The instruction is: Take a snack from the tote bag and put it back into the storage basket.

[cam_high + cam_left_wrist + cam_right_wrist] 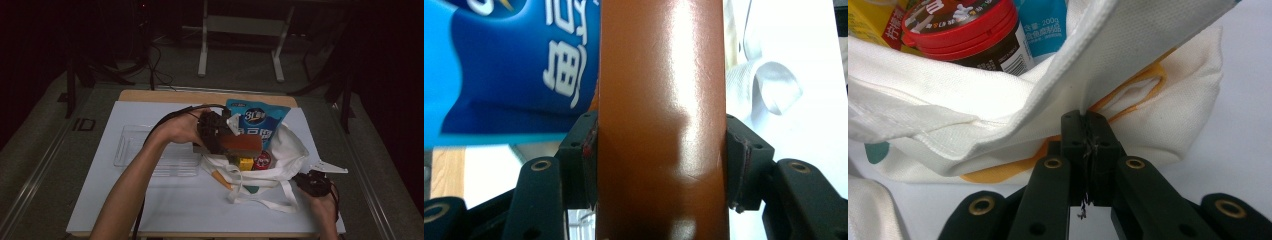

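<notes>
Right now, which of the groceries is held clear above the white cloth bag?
The glossy brown box, clamped in the left gripper; the red-lidded jar and yellow carton sit inside.

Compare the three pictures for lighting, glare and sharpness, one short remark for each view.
High view: dim, dark surroundings, the table lit softly, details on the white bag grainy. Left gripper view: bright, with a glare streak down the brown box; the blue packet behind it is soft. Right gripper view: evenly lit, the bag's cloth weave and the red-lidded jar sharp.
</notes>
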Demonstrator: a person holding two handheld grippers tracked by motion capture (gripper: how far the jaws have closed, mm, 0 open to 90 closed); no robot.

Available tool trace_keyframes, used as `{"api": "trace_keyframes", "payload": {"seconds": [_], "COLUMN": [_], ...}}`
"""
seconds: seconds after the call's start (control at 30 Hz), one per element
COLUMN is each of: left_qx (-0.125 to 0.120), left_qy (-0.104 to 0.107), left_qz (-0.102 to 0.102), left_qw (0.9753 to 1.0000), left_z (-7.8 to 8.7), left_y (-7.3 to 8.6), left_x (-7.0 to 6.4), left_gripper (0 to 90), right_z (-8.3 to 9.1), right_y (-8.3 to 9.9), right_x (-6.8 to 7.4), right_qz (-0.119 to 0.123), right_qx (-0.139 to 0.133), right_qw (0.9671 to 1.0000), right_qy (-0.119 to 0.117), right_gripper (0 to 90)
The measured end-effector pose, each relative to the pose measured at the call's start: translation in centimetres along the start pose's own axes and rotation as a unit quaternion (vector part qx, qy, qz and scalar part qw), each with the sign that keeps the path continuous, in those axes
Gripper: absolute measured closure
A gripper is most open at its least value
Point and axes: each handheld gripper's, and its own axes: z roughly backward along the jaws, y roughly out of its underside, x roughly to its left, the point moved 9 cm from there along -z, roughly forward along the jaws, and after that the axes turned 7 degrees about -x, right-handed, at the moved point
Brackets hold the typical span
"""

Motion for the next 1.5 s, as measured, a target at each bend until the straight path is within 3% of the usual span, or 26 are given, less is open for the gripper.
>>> {"api": "trace_keyframes", "payload": {"seconds": [0.33, 0.77, 0.9, 1.13, 1.5], "left_qx": [-0.008, -0.009, -0.02, -0.01, -0.021], "left_qy": [-0.016, -0.016, -0.018, -0.024, -0.03], "left_qz": [0.009, 0.028, 0.04, 0.055, 0.065], "left_qw": [0.9998, 0.9994, 0.9988, 0.9981, 0.9972], "left_z": [2.1, 3.9, 4.4, 4.8, 5.6], "left_y": [2.1, 5.7, 6.5, 8.8, 11.2], "left_x": [-0.1, -0.6, -0.6, -1.0, -1.7], "left_gripper": [42.6, 42.6, 42.5, 42.5, 42.5], "right_z": [0.0, 0.0, 0.0, 0.0, 0.0], "right_y": [0.0, 0.1, 0.1, 0.1, 0.2], "right_x": [0.0, 0.0, 0.0, 0.0, 0.0], "right_qz": [-0.001, -0.002, -0.002, -0.001, 0.0], "right_qx": [0.0, 0.001, 0.002, 0.002, 0.003], "right_qw": [1.0, 1.0, 1.0, 1.0, 1.0], "right_qy": [-0.001, -0.002, -0.002, -0.003, -0.003], "right_gripper": [88.1, 88.1, 88.1, 88.1, 88.1]}}
